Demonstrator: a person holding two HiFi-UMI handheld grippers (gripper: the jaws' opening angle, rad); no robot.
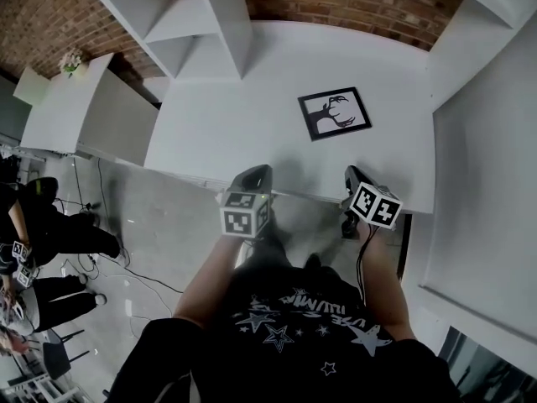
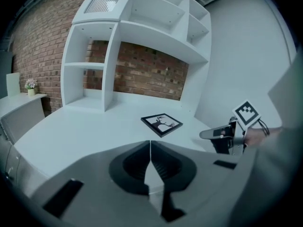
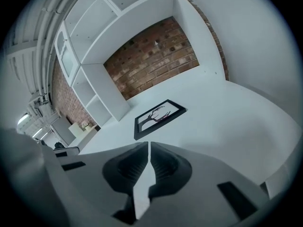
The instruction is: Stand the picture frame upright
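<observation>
A black picture frame (image 1: 335,113) with a deer-antler print lies flat on the white desk (image 1: 218,133), right of the middle. Both grippers hover over the desk's near edge, short of the frame and apart from it. My left gripper (image 1: 259,171) is shut with nothing in it, and so is my right gripper (image 1: 351,172). In the left gripper view the frame (image 2: 162,124) lies ahead of the closed jaw tips (image 2: 150,144), with the right gripper (image 2: 209,134) at the right. The right gripper view shows the frame (image 3: 158,116) ahead of its closed tips (image 3: 149,145).
A white shelf unit (image 1: 189,23) stands at the desk's back left before a brick wall (image 1: 352,2). A white panel (image 1: 487,166) borders the desk on the right. A low cabinet with a small flower pot (image 1: 70,60) stands left. People (image 1: 50,229) and cables are on the floor at left.
</observation>
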